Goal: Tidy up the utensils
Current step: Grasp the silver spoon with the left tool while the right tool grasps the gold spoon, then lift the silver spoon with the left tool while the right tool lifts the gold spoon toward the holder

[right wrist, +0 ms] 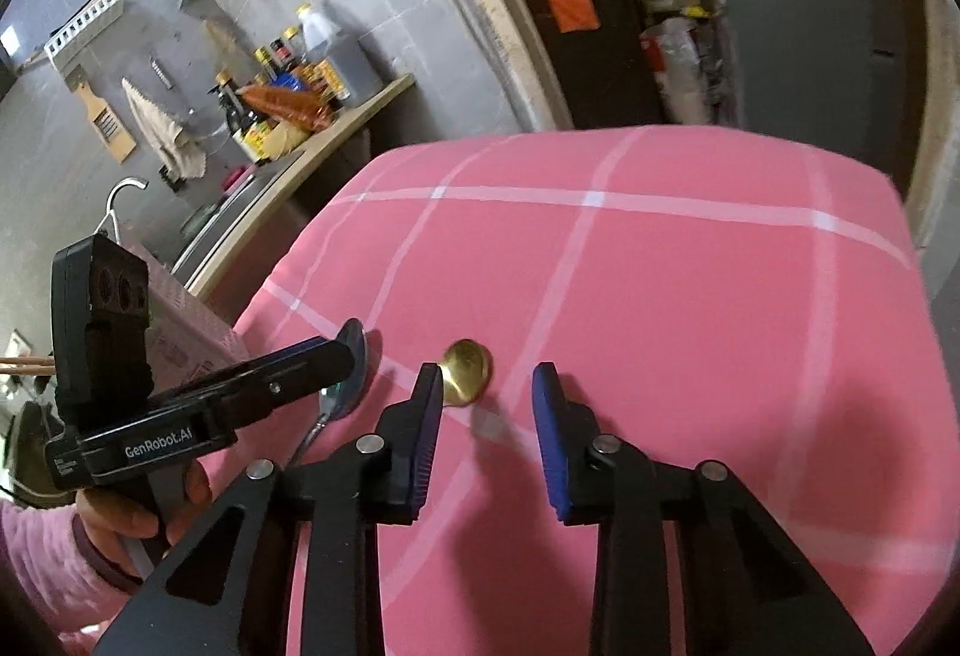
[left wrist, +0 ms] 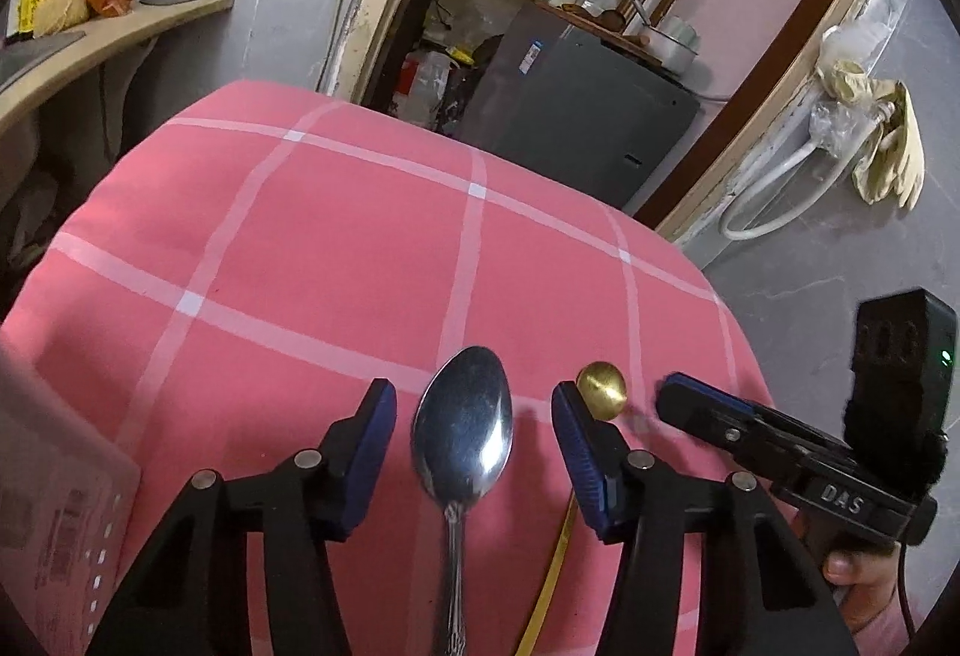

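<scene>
Your left gripper (left wrist: 474,446), low in frame, straddles the steel spoon (left wrist: 463,437), pads apart. Your right gripper (right wrist: 487,437) stands spread beside the gold spoon (right wrist: 467,372).

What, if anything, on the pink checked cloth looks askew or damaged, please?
Nothing looks damaged or spilled. The silver spoon and the gold spoon simply lie loose, side by side on the tablecloth, neither yet gripped by a claw.
</scene>
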`<state>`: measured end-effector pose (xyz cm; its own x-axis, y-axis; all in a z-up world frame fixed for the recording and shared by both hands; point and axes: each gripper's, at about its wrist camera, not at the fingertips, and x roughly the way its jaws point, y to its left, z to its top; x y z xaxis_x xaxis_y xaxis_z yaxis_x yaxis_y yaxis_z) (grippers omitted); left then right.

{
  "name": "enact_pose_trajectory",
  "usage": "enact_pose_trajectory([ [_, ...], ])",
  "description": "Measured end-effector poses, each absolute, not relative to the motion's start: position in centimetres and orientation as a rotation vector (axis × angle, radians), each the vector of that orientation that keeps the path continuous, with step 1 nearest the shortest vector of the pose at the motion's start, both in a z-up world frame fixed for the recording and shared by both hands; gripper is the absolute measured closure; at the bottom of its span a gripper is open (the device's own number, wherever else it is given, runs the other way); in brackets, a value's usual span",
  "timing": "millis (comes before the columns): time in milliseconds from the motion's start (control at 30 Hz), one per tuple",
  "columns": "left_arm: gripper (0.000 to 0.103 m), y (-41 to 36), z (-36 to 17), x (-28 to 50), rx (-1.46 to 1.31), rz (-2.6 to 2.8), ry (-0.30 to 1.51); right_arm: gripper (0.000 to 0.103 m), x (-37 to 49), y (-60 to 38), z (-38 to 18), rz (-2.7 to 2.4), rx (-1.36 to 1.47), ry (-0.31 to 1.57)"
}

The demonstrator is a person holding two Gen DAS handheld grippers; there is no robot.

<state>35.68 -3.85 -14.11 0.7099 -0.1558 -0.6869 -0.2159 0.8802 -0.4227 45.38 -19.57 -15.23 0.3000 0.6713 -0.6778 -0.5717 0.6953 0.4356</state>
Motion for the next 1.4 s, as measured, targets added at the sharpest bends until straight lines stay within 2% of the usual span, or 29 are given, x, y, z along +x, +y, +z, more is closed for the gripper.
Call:
enact_pose_trajectory([
  [267,0.063,-3.5,-14.3,36.3,-0.534,0.014,0.797,0.078,46.7,-17.9,-16.0,0.871,0.079,1.009],
  [367,0.069,-3.4,-14.4,36.3,-0.534,0.001,0.805,0.088,46.9,-17.9,-16.2,0.880,0.077,1.033],
  [400,0.072,-3.5,-14.5,36.3,-0.533,-0.004,0.807,0.097,46.9,-18.0,-16.3,0.874,0.080,1.039],
  [433,0.077,-3.5,-14.5,36.3,-0.536,-0.014,0.814,0.099,46.9,-18.0,-16.4,0.873,0.088,1.043],
  [533,0.090,-3.5,-14.8,36.2,-0.534,-0.019,0.833,0.099,46.3,-18.3,-16.5,0.873,0.087,1.039],
  [700,0.098,-3.9,-14.9,36.1,-0.529,-0.033,0.863,0.100,45.0,-19.4,-16.3,0.851,0.119,1.028],
  [1033,0.101,-6.6,-12.9,33.2,-0.495,-0.073,0.858,0.101,39.1,-25.6,-13.8,0.688,0.131,0.920],
  [1400,0.101,-10.2,-5.2,27.6,-0.326,-0.058,0.719,0.101,32.2,-31.2,-3.3,0.415,0.090,0.652],
])
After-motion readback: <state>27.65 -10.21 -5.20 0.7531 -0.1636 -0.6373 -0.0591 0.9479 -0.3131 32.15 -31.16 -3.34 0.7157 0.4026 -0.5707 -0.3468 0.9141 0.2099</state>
